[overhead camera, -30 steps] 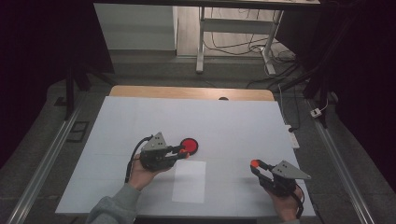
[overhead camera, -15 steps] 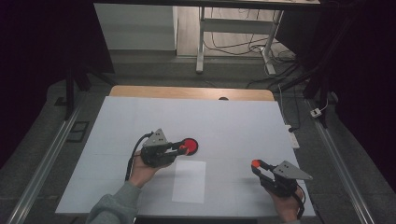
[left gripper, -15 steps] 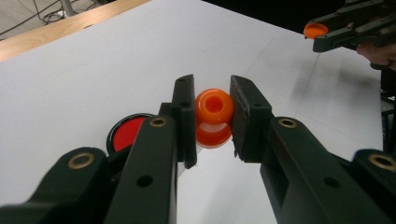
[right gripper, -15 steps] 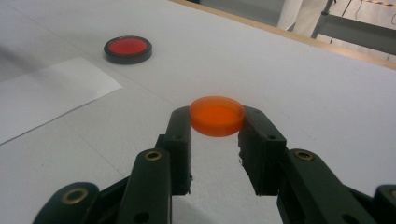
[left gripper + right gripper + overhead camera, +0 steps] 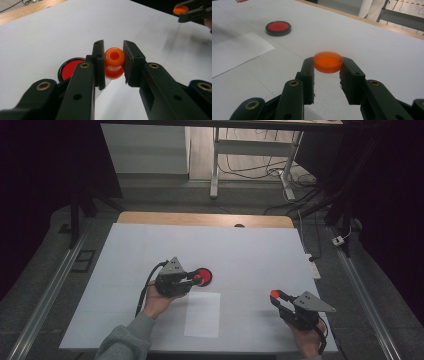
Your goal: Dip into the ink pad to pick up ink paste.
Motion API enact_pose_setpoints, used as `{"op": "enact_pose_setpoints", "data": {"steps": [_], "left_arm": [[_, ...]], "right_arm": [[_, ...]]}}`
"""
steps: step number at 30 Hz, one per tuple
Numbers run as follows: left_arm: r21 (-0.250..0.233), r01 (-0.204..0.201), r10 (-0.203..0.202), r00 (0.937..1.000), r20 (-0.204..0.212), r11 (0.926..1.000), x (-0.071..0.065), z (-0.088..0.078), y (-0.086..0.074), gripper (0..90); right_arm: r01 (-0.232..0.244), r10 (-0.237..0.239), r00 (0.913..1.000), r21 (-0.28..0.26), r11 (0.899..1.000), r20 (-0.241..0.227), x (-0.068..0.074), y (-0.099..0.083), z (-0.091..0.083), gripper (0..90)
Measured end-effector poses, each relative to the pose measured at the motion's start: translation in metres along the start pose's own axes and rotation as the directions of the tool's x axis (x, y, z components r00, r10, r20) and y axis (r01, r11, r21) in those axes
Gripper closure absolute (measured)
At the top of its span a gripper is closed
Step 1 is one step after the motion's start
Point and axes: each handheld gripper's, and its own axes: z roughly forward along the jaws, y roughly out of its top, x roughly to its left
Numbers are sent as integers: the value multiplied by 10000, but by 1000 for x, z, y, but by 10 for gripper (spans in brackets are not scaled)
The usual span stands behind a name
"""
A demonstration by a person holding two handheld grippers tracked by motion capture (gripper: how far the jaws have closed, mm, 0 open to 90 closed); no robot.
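Observation:
My left gripper is shut on a small orange knob-like piece with a hole in its top. In the high view the left gripper hovers at the near edge of a red disc in a black rim, which lies flat on the white table. That disc shows to the left of the jaws in the left gripper view. My right gripper is shut on a flat orange cap, held level just above the table. From above, the right gripper is at the front right.
A white sheet of paper lies on the white table top between the two hands, near the front edge. The red disc and the paper lie left of the right gripper. A wooden strip borders the far edge.
My left gripper has edged slightly towards the red disc. The right gripper has stayed where it was.

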Motion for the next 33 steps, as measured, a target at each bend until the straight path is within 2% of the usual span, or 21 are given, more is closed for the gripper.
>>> {"op": "enact_pose_setpoints", "data": {"steps": [5,10,13,18,23,33], "left_arm": [[166,213,-210,9996,-163,9996,9,7,-2,723],[322,109,-98,9994,-325,9994,13,17,3,723],[554,186,-169,9994,-306,9983,17,26,7,723],[832,52,-26,9995,-314,9965,19,38,10,723],[831,343,-317,9990,-316,9959,24,44,10,723],[1111,410,-359,9982,-479,9930,31,50,8,723]], "right_arm": [[-24,24,10000,38,10000,-19,0,-1,0,645],[-17,17,10000,40,10000,-25,1,-1,1,645],[-3,3,10000,5,10000,-57,1,0,0,645],[44,-44,9999,33,10000,-133,2,-1,1,645],[42,-41,9999,31,10000,-160,3,-1,2,645],[-39,39,9999,-57,10000,137,2,-1,0,645]]}}
